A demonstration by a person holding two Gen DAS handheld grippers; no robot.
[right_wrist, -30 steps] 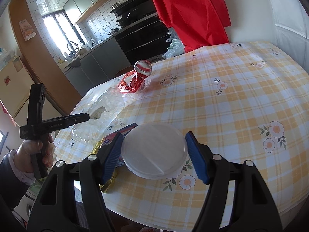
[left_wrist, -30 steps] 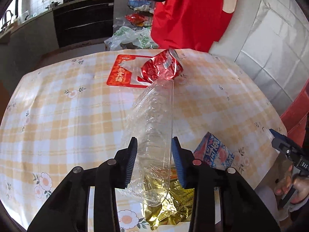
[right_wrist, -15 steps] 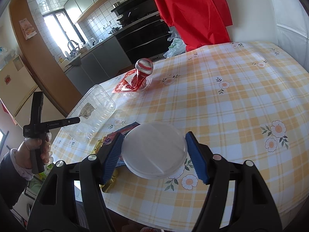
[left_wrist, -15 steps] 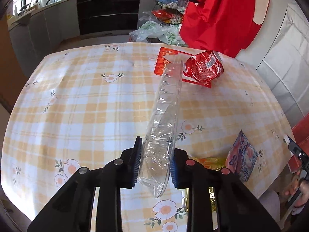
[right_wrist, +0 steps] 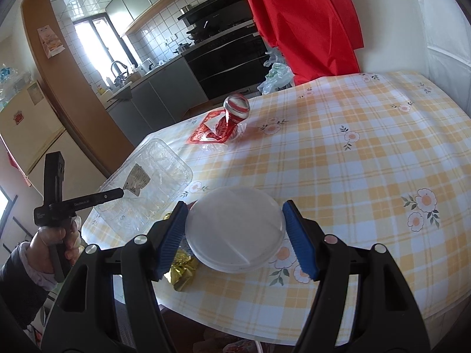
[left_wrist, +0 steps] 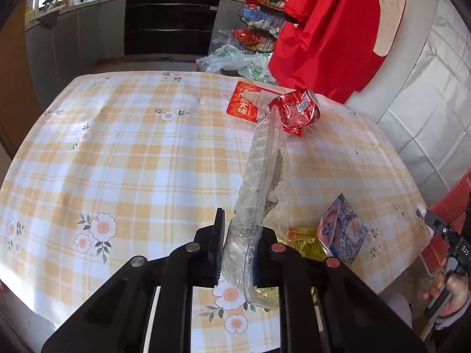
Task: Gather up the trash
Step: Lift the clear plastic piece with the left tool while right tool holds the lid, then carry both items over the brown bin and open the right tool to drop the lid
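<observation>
One clear plastic tray (left_wrist: 259, 182), pinched edge-on in closing left gripper (left_wrist: 237, 253), raised off table (left_wrist: 123, 158). One white round lid (right_wrist: 235, 229) clamped in right gripper (right_wrist: 235, 235) near table edge. Two red wrappers (left_wrist: 297, 111), one blue packet (left_wrist: 341, 235), one gold foil (right_wrist: 182, 267). Left half of cloth free.

This was a home kitchen with a dining corner. A table under a yellow checked floral tablecloth (left_wrist: 141, 158) filled the middle. At eleven o'clock stood grey cabinets, a sink with a tap (right_wrist: 117, 67) below a window (right_wrist: 94, 38), white wall tiles and a black built-in oven (left_wrist: 170, 26). A wire rack of groceries (left_wrist: 259, 23) stood at one o'clock.
</observation>
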